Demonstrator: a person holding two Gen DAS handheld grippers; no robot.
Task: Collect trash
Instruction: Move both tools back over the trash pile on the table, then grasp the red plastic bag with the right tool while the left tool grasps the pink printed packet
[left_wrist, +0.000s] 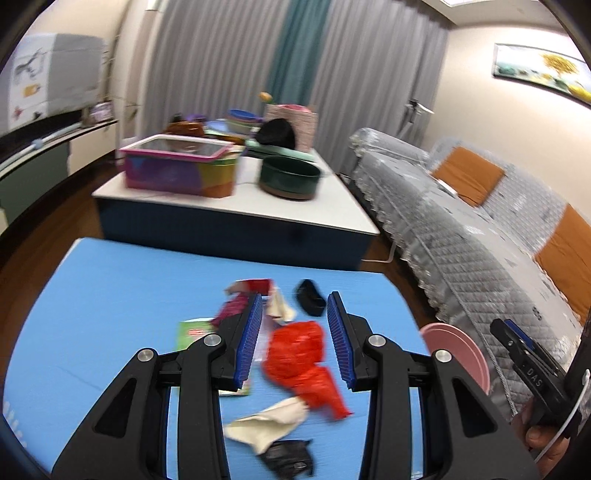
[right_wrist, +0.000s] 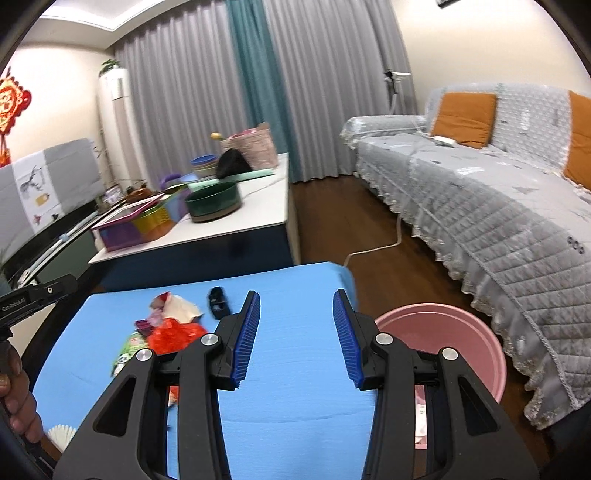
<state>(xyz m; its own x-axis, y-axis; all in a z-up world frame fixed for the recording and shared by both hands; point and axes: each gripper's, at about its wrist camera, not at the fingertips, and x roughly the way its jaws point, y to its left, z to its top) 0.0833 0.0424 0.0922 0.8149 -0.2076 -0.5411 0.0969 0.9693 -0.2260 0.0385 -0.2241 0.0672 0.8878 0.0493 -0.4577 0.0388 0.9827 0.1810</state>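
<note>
A pile of trash lies on the blue table (left_wrist: 110, 295): a crumpled red plastic bag (left_wrist: 299, 354), beige paper scraps (left_wrist: 269, 424), a black wrapper (left_wrist: 288, 458), a black piece (left_wrist: 310, 297), a green packet (left_wrist: 192, 332) and red-white wrappers (left_wrist: 251, 286). My left gripper (left_wrist: 295, 339) is open, its jaws on either side of the red bag and just above it. My right gripper (right_wrist: 297, 338) is open and empty over bare blue table (right_wrist: 295, 387), right of the trash pile (right_wrist: 170, 325). A pink bin (right_wrist: 461, 332) stands on the floor at the table's right side.
A white low table (left_wrist: 332, 214) behind holds a colourful box (left_wrist: 177, 166), a dark green pot (left_wrist: 290, 177) and bowls. A grey-covered sofa (right_wrist: 498, 206) with orange cushions runs along the right. The pink bin also shows in the left wrist view (left_wrist: 458, 350).
</note>
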